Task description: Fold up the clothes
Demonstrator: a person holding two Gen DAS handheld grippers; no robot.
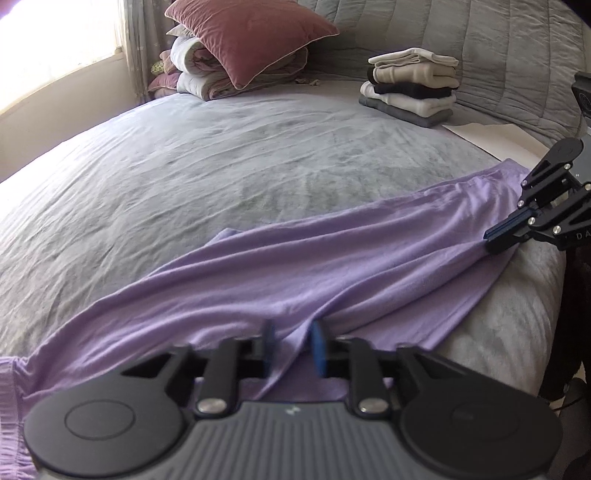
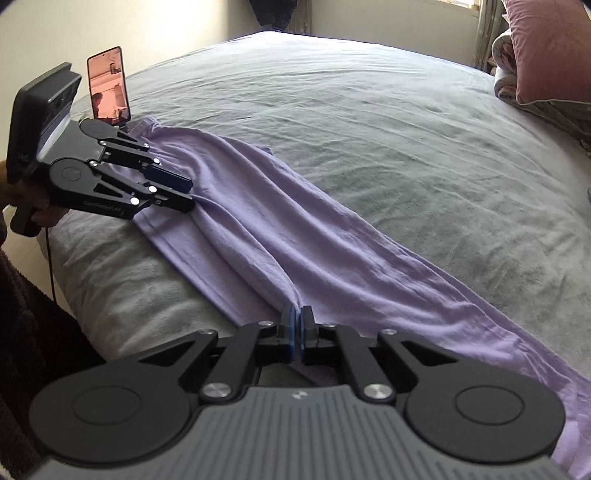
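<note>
the left gripper [image 1: 290, 349] has its blue pads a little apart with a bunched fold of the lilac garment [image 1: 295, 266] between them; whether the pads actually pinch the cloth cannot be told. the right gripper [image 2: 296, 325] is closed tight on another fold of the same garment, its pads pressed together on the cloth. the garment lies stretched in a long, creased band between the two grippers along the near edge of the bed [image 1: 184, 184]. farther off on the grey cover sit a stack of folded clothes [image 1: 412, 86] and a pink pillow [image 1: 251, 35] on folded bedding. a phone [image 2: 109, 83] stands behind the left gripper.
</note>
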